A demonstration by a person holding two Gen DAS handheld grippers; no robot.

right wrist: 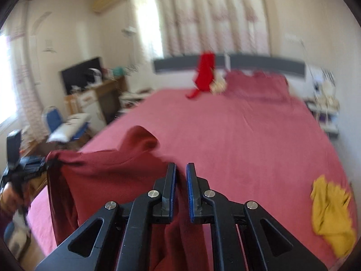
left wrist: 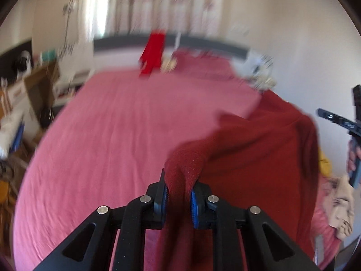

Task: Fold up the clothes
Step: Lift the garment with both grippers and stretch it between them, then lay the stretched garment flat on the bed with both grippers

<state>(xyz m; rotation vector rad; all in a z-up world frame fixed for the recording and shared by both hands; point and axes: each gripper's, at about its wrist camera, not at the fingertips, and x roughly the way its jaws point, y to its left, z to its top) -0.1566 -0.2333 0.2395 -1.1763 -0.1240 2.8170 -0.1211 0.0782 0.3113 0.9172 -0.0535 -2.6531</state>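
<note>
A dark red garment (left wrist: 259,153) hangs spread over the near part of the pink bed (left wrist: 112,124). My left gripper (left wrist: 179,185) is shut on a bunched corner of it, with cloth squeezed between the blue pads. In the right wrist view that gripper (right wrist: 42,164) holds the garment (right wrist: 108,176) up at the far left. My right gripper (right wrist: 181,169) has its jaws a little apart; the garment's edge runs behind and below them and the pads do not press on it. The right gripper (left wrist: 327,116) also shows at the left wrist view's right edge, just off the cloth's corner.
A yellow garment (right wrist: 329,214) lies on the bed's near right side, with a beige cloth (left wrist: 340,207) beside it. A bright red garment (right wrist: 204,74) hangs at the grey headboard. A blue chair (right wrist: 54,117) and a desk with a screen (right wrist: 83,74) stand left of the bed.
</note>
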